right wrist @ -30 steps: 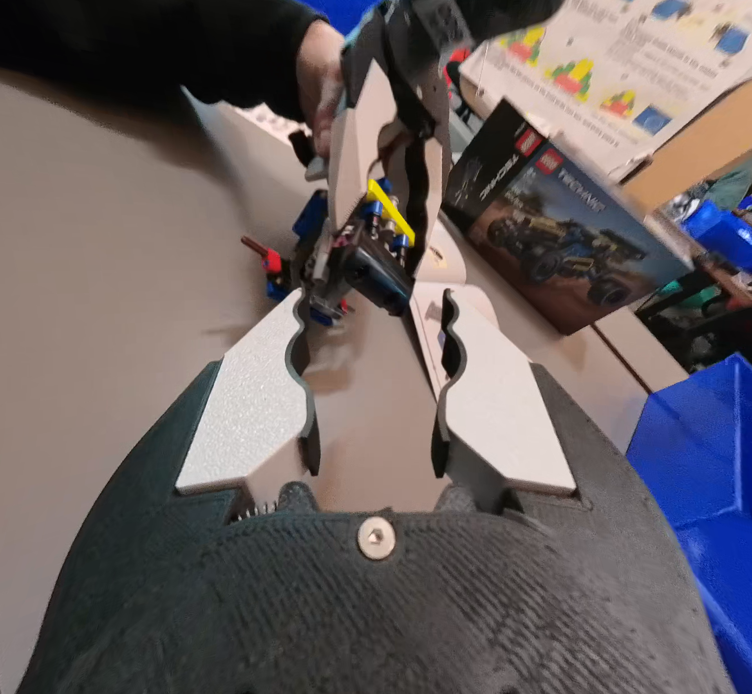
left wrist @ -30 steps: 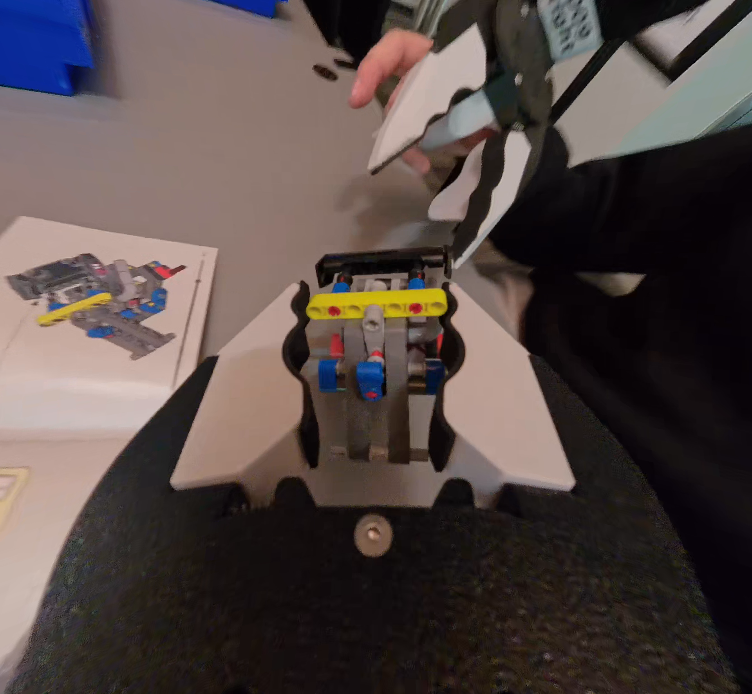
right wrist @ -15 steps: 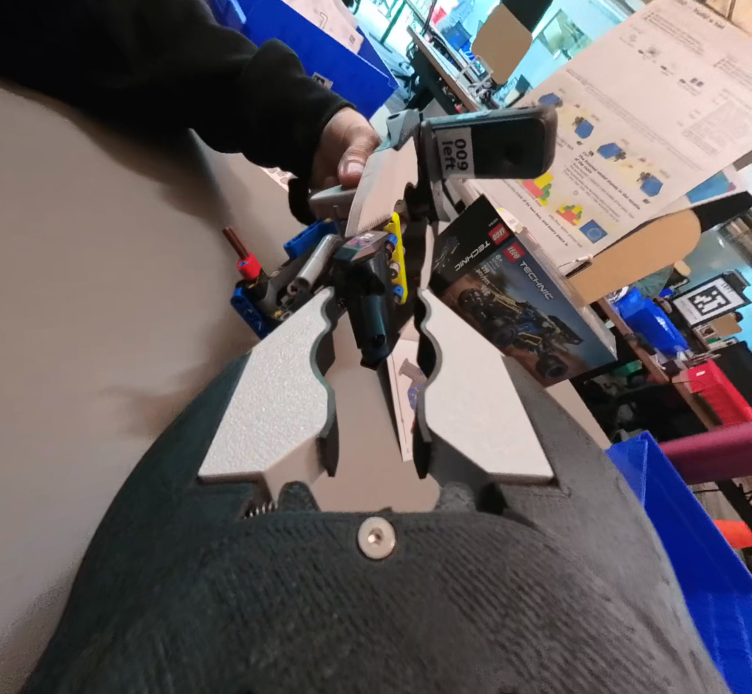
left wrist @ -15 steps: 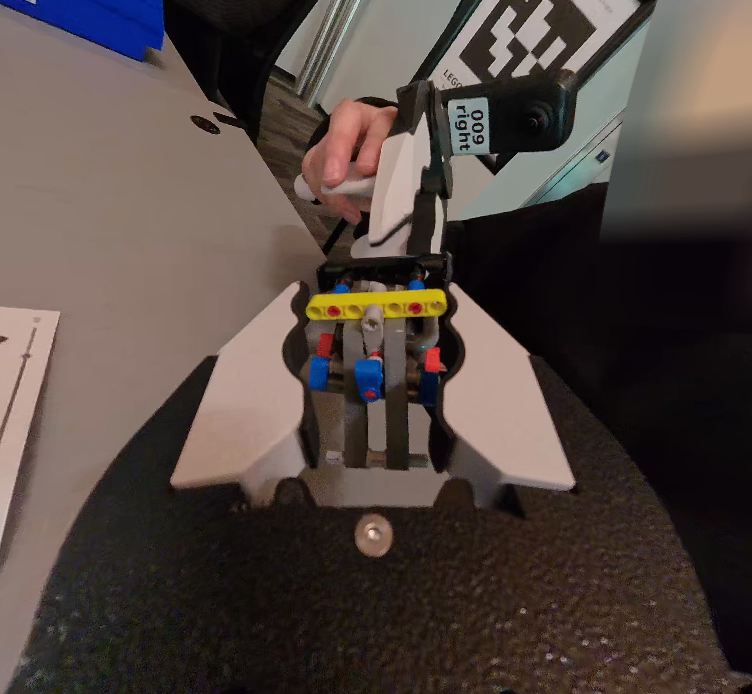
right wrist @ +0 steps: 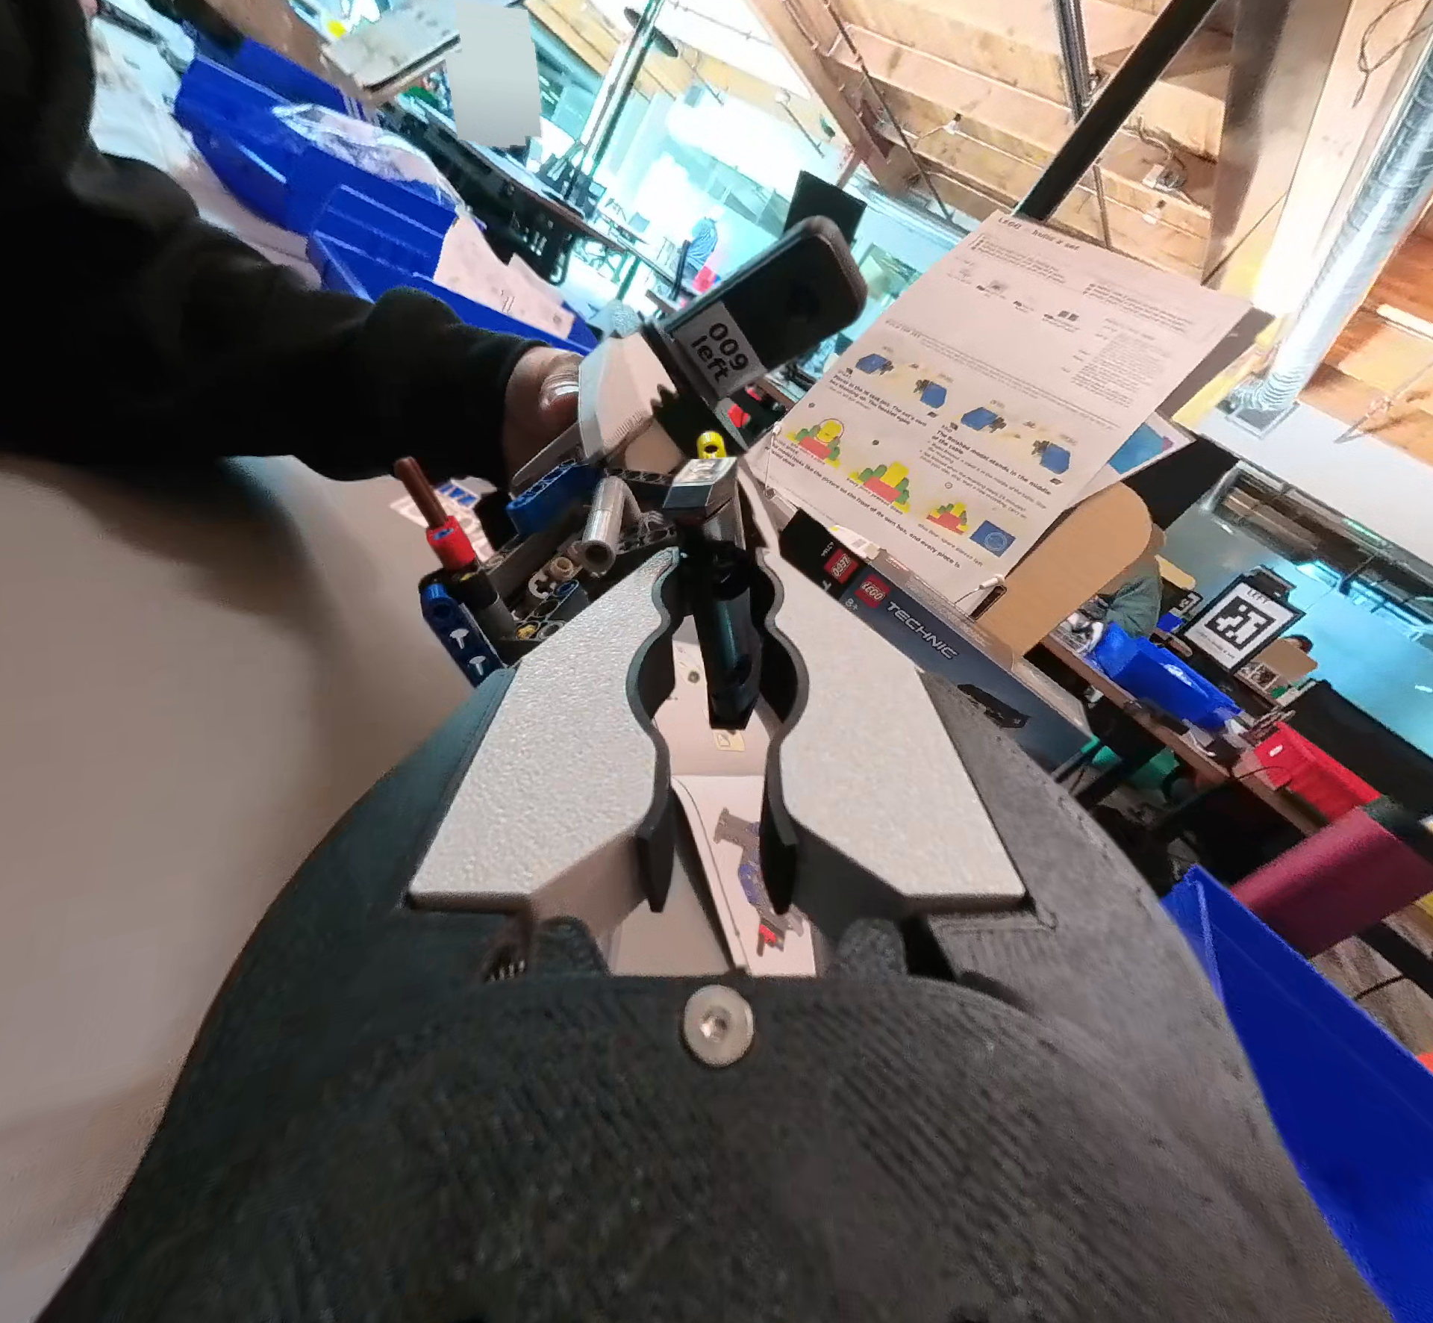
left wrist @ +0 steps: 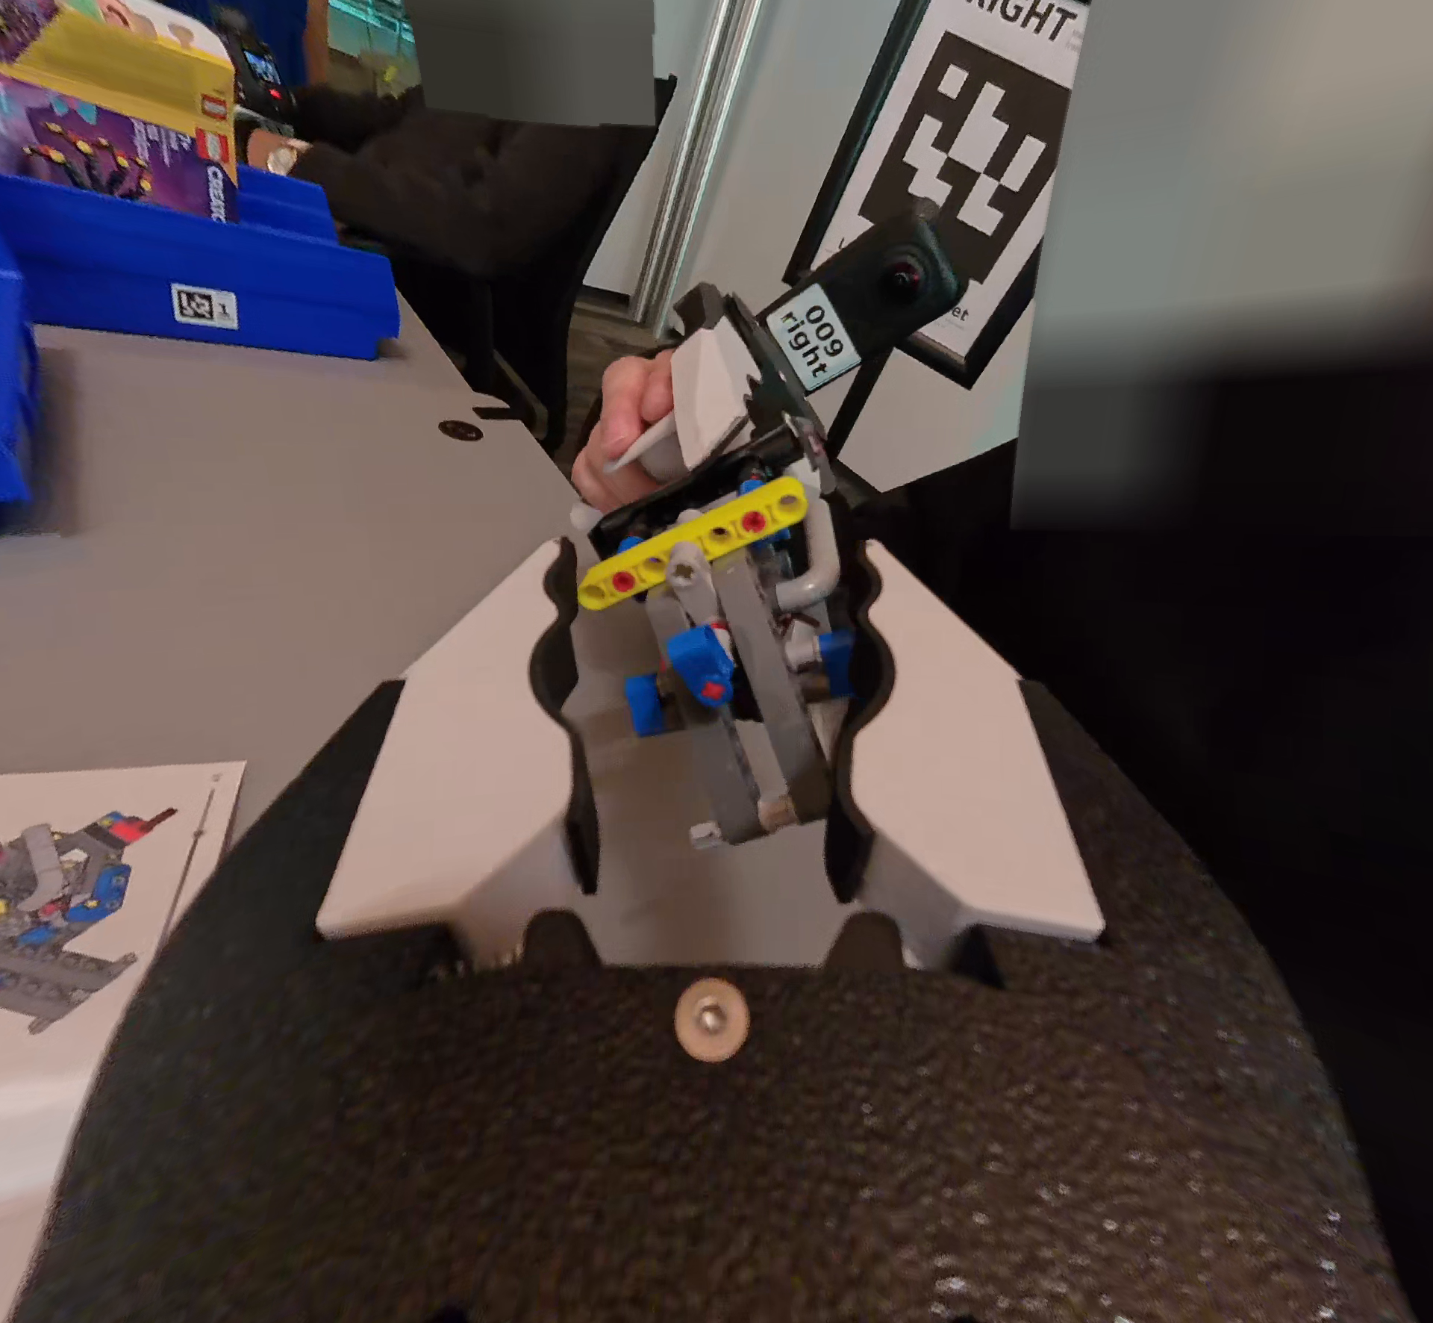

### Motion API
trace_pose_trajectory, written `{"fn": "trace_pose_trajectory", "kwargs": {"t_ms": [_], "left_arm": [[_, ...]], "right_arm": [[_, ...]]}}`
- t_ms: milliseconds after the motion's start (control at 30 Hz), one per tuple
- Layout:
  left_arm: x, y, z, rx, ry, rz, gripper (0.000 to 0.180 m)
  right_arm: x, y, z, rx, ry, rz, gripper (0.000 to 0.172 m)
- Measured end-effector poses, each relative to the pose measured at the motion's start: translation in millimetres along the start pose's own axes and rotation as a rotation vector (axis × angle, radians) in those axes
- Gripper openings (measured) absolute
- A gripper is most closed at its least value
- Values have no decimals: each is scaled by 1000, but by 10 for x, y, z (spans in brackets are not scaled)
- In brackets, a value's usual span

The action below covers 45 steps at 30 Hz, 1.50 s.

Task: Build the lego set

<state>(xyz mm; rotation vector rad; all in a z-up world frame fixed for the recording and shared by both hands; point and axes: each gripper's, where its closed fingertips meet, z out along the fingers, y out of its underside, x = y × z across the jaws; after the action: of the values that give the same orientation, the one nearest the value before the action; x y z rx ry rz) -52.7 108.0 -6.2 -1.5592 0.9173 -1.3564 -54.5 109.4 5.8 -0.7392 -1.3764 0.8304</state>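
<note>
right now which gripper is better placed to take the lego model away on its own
Probably the right gripper: its fingers are closed on the black bar at the model's far end. In the left gripper the model sits tilted, with a gap showing beside one finger.

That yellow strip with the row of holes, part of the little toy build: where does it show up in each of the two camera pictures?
Left wrist view: the yellow plastic beam with holes lies tilted across the top of the grey, blue and black brick model, just above picture centre.
Right wrist view: only the beam's yellow end peeks above the model, upper middle.
Shared landmark: the model's long black bar, the part nearest the right gripper.
</note>
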Motion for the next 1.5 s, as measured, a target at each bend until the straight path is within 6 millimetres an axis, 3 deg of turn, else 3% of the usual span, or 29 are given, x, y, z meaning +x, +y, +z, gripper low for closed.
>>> {"fn": "trace_pose_trajectory", "kwargs": {"t_ms": [233, 400, 567, 700, 1033, 1200, 1400, 1500], "left_arm": [[20, -320, -160, 89, -141, 123, 59], [64, -461, -291, 23, -367, 451, 39], [222, -348, -241, -127, -375, 582, 37], [261, -413, -236, -95, -388, 581, 28], [215, -319, -166, -170, -424, 634, 27], [251, -290, -124, -175, -397, 630, 14], [233, -210, -83, -205, -375, 652, 13], [184, -148, -81, -234, -362, 618, 13]], "right_arm": [[144, -108, -43, 45, 70, 81, 11], [182, -189, -47, 55, 78, 174, 7], [207, -216, -14, 10, 112, 203, 7], [164, -246, 17, -18, 107, 194, 7], [146, -315, 4, -49, 119, 201, 8], [116, -272, 25, -35, 82, 258, 7], [62, -235, 38, -1, 11, 327, 8], [41, -167, 42, -24, 0, 283, 8]]}}
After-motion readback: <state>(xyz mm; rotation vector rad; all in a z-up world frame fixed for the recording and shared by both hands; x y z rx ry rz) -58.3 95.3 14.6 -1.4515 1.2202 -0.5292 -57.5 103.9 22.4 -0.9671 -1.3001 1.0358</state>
